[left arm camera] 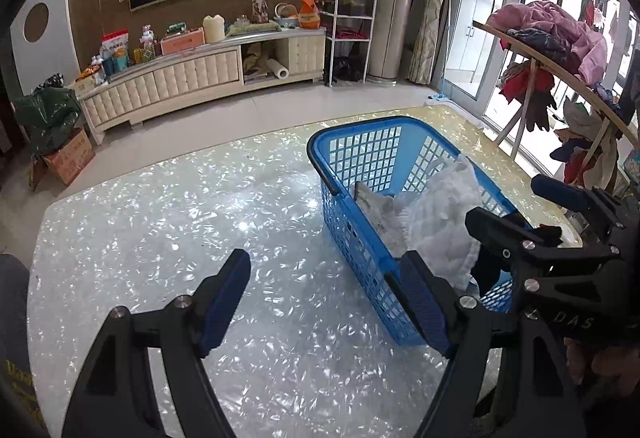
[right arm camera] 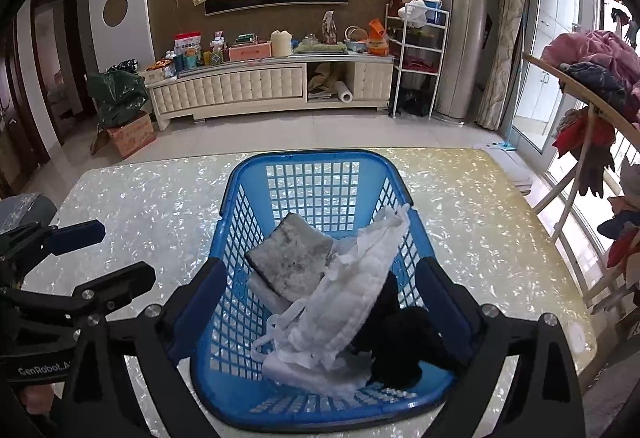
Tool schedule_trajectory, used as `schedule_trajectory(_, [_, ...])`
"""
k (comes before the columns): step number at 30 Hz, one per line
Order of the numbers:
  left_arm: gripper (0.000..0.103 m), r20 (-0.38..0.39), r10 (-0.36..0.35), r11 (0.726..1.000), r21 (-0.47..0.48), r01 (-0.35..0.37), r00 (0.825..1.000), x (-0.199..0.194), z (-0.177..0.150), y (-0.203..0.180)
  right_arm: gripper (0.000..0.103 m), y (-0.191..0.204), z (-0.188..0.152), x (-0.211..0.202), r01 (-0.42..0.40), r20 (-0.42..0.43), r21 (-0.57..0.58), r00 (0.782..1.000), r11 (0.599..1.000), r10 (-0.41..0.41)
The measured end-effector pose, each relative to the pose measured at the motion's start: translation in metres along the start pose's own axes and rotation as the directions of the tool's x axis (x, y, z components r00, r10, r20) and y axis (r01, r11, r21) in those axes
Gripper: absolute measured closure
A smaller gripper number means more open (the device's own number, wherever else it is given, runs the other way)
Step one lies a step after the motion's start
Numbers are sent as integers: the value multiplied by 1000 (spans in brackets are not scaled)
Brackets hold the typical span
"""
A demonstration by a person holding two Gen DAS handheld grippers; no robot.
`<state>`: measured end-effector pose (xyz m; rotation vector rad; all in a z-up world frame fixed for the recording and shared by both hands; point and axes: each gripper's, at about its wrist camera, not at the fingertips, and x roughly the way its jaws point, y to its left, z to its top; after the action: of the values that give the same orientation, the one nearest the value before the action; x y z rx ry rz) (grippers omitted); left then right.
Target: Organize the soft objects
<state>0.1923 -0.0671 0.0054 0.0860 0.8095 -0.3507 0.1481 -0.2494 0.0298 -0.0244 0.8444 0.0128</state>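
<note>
A blue plastic basket (right arm camera: 316, 162) stands on the pearly table (right arm camera: 480, 222). Inside lie a grey sponge-like pad (right arm camera: 292, 258), a white quilted cloth (right arm camera: 344, 298) and a black soft item (right arm camera: 400, 342). My right gripper (right arm camera: 320, 298) is open and empty, hovering over the basket with its fingers spread wider than the basket walls. My left gripper (left arm camera: 324, 302) is open and empty, above the table to the left of the basket (left arm camera: 360, 130); its right finger is beside the basket wall. The right gripper (left arm camera: 532, 206) shows over the basket in the left wrist view.
A wooden rack (right arm camera: 580, 90) piled with clothes stands right of the table. A low TV cabinet (right arm camera: 264, 86) with clutter, a white shelf (right arm camera: 416, 58) and a cardboard box (right arm camera: 132, 134) are across the floor. The table's left half (left arm camera: 160, 238) is bare.
</note>
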Motion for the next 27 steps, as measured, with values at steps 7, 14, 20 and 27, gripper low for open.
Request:
schedule_trajectory(7, [23,49,33,999,-10,-33,998,-35,-6,-1,1,2,-2,-22,-2,37,-8,999,1000,2])
schedule_trajectory(14, [19,115,85,996,-32,-82,990,-75,-14,3,1,19,-1,-52,-26,106,-39,994,999,30])
schedule_trajectory(20, [1,191,126,991,-70,-114,974,-114,-20,12,1,32,1,-75,-46,173,-77,983,996,59])
schedule_trajectory(27, [0,285,169,982,-128,-137,944,-158,-28,23,1,51,1,-100,-73,260,-112,961,991,100])
